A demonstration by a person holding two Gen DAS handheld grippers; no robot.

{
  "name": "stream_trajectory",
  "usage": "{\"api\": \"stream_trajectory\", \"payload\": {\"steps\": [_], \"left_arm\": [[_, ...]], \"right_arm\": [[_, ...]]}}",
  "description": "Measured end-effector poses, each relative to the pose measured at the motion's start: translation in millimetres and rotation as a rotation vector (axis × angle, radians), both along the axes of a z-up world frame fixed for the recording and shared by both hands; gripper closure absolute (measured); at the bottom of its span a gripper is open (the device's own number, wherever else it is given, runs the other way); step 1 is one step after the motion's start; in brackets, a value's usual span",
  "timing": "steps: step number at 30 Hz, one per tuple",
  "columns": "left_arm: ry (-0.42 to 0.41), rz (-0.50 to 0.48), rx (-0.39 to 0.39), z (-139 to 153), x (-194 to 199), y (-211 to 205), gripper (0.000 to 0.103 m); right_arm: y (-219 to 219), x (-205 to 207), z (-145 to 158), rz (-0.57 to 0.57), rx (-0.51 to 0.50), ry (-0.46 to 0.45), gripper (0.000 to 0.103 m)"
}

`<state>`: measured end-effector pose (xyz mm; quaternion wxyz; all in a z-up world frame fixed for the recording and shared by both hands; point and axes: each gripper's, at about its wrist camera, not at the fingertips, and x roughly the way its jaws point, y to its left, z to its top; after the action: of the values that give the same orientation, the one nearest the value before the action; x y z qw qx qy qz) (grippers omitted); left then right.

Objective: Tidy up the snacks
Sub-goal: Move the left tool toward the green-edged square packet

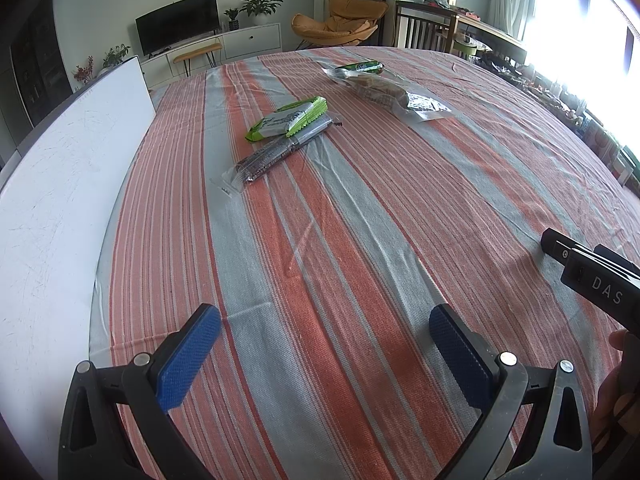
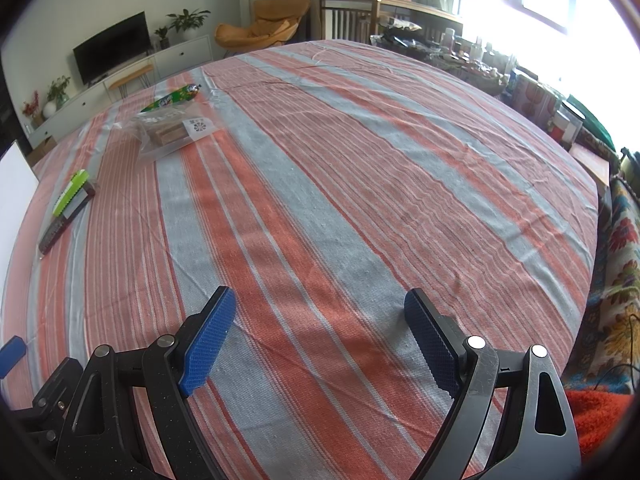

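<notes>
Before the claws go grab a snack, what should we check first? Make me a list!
1. Left claw open with nothing in it: ok.
2. Right claw open with nothing in it: ok.
3. Snacks in sight: ok. Green pack lies partly on the dark bar; farther off, the clear bag touches the green tube.
4. Cloth between claws and snacks free of other things: ok.
5. Any snack lying alone, easy to pick: not ok, both pairs touch.
6. Place to sort the snacks into: cannot tell, no box or tray shows, only a white board at the left.
</notes>
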<state>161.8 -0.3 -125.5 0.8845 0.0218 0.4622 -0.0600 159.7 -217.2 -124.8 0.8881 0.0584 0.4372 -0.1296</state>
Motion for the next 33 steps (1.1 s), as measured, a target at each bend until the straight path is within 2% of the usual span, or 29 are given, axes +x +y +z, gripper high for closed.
{"api": "stream_trajectory", "payload": {"steps": [2, 3, 5, 8, 11, 15, 20, 22, 25, 27, 29, 31, 33], "left_arm": [[0.047, -0.017, -0.012, 3, 5, 2, 0.0], [0.058, -0.024, -0.041, 8, 6, 5, 0.0], [0.046, -0.016, -0.092, 21, 12, 12, 0.0], [0.04, -0.011, -0.1, 36, 31, 14, 0.0], [0.079, -0.014, -0.073, 31, 61, 6, 0.0], [0.025, 0.04, 0.039, 26, 97, 5, 0.0], [0.009, 0.06, 0.073, 16, 136, 15, 0.001], [0.04, 0.001, -0.003, 12, 136, 13, 0.005], [0.064, -0.195, -0.244, 21, 116, 3, 0.007], [0.049, -0.249, -0.328, 34, 104, 2, 0.007], [0.018, -0.208, -0.393, 48, 101, 14, 0.007], [0.0, -0.097, -0.444, 60, 109, 33, 0.006], [0.017, 0.047, -0.446, 65, 127, 51, 0.006]], "right_arm": [[0, 0, 0, 0.0, -0.001, 0.0, 0.014], [0, 0, 0, 0.0, -0.001, 0.0, 0.014], [0, 0, 0, 0.0, -0.001, 0.0, 0.014], [1, 0, 0, 0.003, -0.001, 0.0, 0.014], [2, 1, 0, 0.003, 0.0, 0.0, 0.014], [4, 1, 1, 0.01, 0.0, 0.0, 0.014], [6, 2, 0, 0.015, 0.001, 0.001, 0.013], [6, 3, 0, 0.016, 0.001, 0.001, 0.012], [7, 4, 0, 0.017, 0.002, 0.001, 0.012], [6, 3, 0, 0.017, 0.002, 0.001, 0.012], [6, 3, 0, 0.017, 0.002, 0.001, 0.012], [7, 4, 0, 0.017, 0.002, 0.001, 0.012], [7, 4, 0, 0.017, 0.002, 0.001, 0.012]]}}
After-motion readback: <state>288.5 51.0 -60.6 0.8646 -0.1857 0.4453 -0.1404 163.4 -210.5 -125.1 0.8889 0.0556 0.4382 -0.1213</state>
